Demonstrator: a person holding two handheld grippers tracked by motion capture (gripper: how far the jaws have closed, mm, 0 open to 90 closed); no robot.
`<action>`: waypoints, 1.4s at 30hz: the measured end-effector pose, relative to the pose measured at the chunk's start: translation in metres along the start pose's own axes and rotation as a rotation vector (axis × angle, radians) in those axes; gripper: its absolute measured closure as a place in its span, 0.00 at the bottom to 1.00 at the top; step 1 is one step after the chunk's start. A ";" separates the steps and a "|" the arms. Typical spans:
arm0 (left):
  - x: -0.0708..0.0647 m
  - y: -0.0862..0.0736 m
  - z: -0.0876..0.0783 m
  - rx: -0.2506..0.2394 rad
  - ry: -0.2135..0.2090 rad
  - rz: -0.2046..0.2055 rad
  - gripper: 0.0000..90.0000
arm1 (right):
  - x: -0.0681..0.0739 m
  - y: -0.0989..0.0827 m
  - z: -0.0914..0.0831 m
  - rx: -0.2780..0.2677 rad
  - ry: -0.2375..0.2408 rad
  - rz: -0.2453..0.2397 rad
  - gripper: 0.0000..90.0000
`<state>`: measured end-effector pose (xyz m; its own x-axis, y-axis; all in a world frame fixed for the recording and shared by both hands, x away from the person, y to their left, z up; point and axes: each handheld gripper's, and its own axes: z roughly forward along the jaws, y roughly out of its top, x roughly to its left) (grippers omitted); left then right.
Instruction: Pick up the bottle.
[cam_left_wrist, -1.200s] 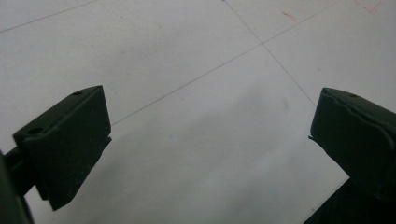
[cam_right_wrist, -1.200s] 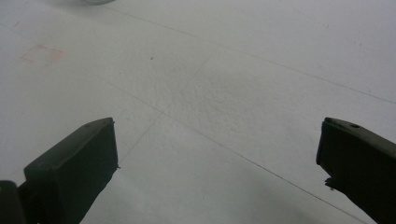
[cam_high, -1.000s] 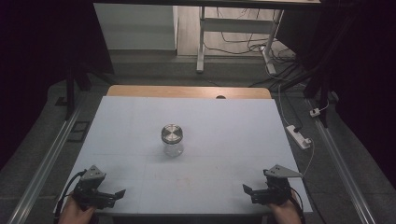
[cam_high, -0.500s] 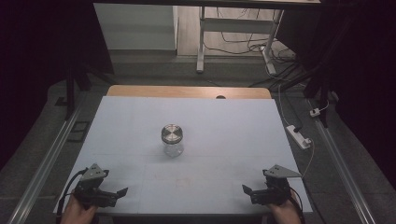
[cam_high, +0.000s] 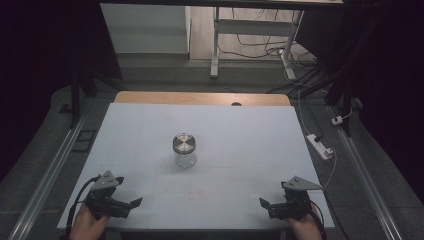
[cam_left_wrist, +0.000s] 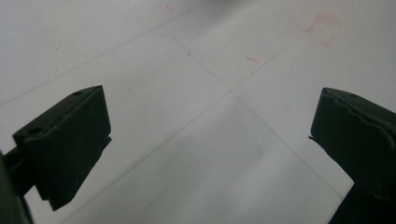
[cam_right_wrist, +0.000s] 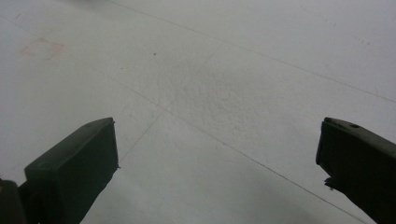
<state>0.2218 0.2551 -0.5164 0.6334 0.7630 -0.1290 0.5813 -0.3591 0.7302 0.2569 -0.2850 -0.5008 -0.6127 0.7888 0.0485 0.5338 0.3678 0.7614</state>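
A glass jar (cam_high: 184, 151) with a metal lid is seen upright at the centre of the high view, on the white table (cam_high: 250, 135). The left gripper (cam_high: 131, 205) at lower left and the right gripper (cam_high: 265, 205) at lower right are held with jaws spread wide and nothing gripped, well apart from the jar.

Left gripper view. The left gripper (cam_left_wrist: 210, 135) has its two black jaws set wide apart, one at lower left of the frame, the other at right edge, with nothing between them. Behind them lies a pale white table surface (cam_left_wrist: 196, 60), crossed by thin seam lines that meet near centre. Faint reddish marks (cam_left_wrist: 324, 30) appear at upper right.
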 end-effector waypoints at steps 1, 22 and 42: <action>0.001 0.002 0.002 0.003 -0.009 0.000 0.00 | 0.000 0.000 0.000 -0.001 -0.001 0.001 0.00; 0.005 0.035 0.036 -0.010 -0.062 0.038 0.00 | 0.000 0.000 0.000 -0.003 0.001 0.006 0.00; 0.012 0.082 0.074 0.013 -0.071 0.072 0.00 | -0.001 0.000 0.000 -0.003 0.008 0.005 0.00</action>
<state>0.3148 0.1951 -0.5080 0.7079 0.6953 -0.1241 0.5392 -0.4185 0.7308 0.2574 -0.2854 -0.5008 -0.6152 0.7863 0.0575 0.5347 0.3625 0.7634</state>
